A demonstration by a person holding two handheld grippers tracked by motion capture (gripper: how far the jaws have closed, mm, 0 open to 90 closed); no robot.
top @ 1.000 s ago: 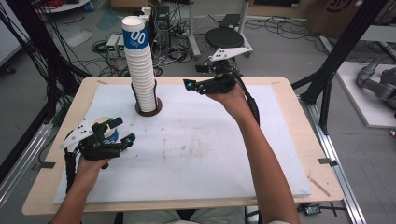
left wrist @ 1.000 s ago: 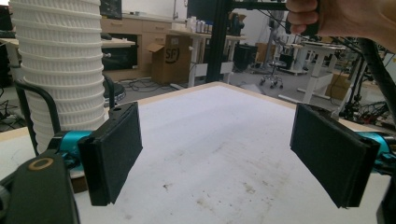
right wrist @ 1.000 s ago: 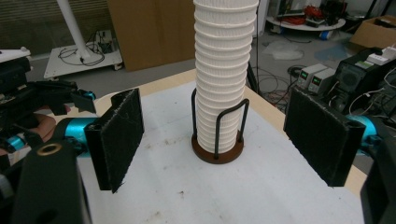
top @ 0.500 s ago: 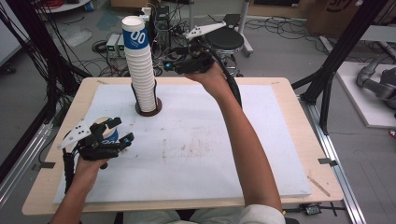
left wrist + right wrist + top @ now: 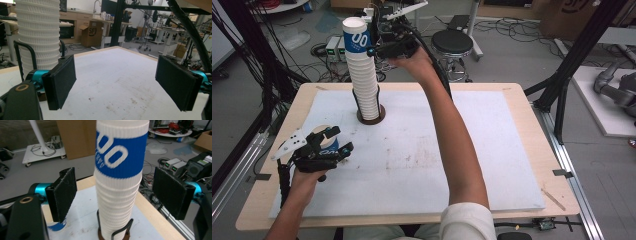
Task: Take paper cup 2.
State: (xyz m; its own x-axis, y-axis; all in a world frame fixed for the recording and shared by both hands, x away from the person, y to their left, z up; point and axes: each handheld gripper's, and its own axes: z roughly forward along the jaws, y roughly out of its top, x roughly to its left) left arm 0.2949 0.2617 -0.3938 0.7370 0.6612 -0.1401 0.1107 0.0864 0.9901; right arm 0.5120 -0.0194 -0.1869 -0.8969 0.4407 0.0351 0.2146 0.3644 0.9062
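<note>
Right gripper [image 5: 373, 50] is hanging raised beside the top of the tall stack of ribbed white paper cups [image 5: 363, 80], jaws spread wide, gripping nothing; in the right gripper view the stack's top cup with the blue band [image 5: 121, 152] is sitting between the parted pads without touching them. The stack is standing upright in a black wire holder on a round brown base [image 5: 371, 116] at the table's far left. Left gripper [image 5: 338, 140] is resting low near the front left over the white mat [image 5: 492, 150], jaws apart, empty, with a single blue-and-white cup [image 5: 328, 148] just behind it.
</note>
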